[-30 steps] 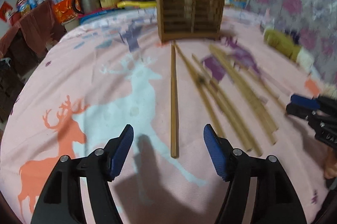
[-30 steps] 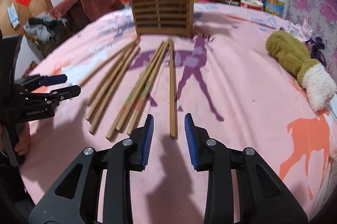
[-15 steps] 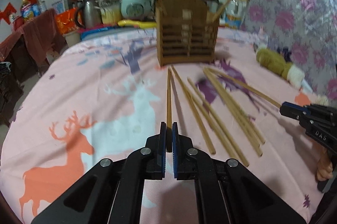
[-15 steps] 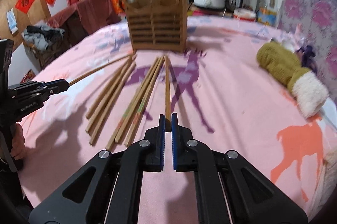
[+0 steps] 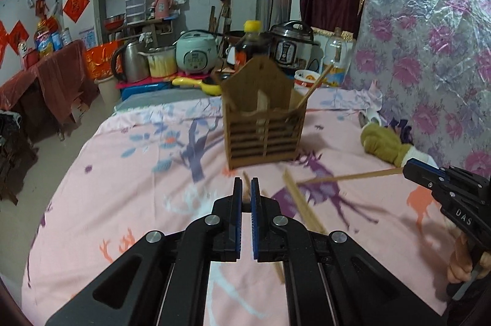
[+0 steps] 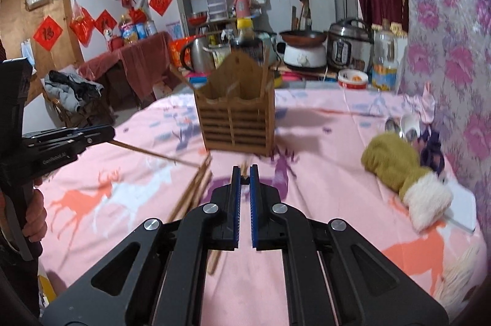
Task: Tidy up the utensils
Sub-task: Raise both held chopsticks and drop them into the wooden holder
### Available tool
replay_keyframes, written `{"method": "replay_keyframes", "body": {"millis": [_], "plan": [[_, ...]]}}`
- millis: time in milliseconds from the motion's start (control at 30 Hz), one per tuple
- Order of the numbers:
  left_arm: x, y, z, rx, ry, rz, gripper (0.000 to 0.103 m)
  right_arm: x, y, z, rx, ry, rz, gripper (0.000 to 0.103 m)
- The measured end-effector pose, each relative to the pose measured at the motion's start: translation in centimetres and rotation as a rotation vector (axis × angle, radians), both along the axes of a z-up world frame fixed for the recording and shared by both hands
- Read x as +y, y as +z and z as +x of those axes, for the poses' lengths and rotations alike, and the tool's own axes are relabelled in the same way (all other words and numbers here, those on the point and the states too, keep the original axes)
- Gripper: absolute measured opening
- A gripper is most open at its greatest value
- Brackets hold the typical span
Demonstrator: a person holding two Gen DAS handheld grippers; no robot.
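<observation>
A slatted wooden utensil holder stands upright on the pink deer-print cloth, with a few chopsticks leaning in it. My left gripper is shut on one wooden chopstick, held above the cloth in front of the holder. In the right wrist view that left gripper comes in from the left, its chopstick pointing right. My right gripper is shut on another chopstick. The left wrist view shows the right gripper with its chopstick. Several loose chopsticks lie below.
An olive and white plush mitten lies on the cloth at the right, by the flowered wall covering. Behind the holder stand a rice cooker, a kettle, a pressure cooker and bottles. A person's hand holds the left gripper's handle.
Both grippers went from open to shut, each on one chopstick's near end. Both then rose off the cloth with their chopsticks, and the views tilted up towards the holder.
</observation>
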State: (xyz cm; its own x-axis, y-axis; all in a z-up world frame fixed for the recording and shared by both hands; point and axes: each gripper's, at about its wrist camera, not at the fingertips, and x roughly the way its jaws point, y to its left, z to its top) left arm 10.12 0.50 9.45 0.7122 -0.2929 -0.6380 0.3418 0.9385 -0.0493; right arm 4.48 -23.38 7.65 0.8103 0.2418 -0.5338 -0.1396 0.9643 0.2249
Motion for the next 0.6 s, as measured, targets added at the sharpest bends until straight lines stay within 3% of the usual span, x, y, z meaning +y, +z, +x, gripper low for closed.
{"method": "replay_keyframes", "body": {"millis": [433, 600], "plan": [[-4.0, 8.3, 4.7, -0.112, -0.026, -0.019, 0.006, 1.3, 6.2, 3.9, -0.115, -0.001, -0.022, 0.006], [-5.1, 11.5, 5.9, -0.200, -0.017, -0.048, 0.006, 1.5, 8.6, 5.9, -0.169, -0.011, -0.011, 0.006]]}}
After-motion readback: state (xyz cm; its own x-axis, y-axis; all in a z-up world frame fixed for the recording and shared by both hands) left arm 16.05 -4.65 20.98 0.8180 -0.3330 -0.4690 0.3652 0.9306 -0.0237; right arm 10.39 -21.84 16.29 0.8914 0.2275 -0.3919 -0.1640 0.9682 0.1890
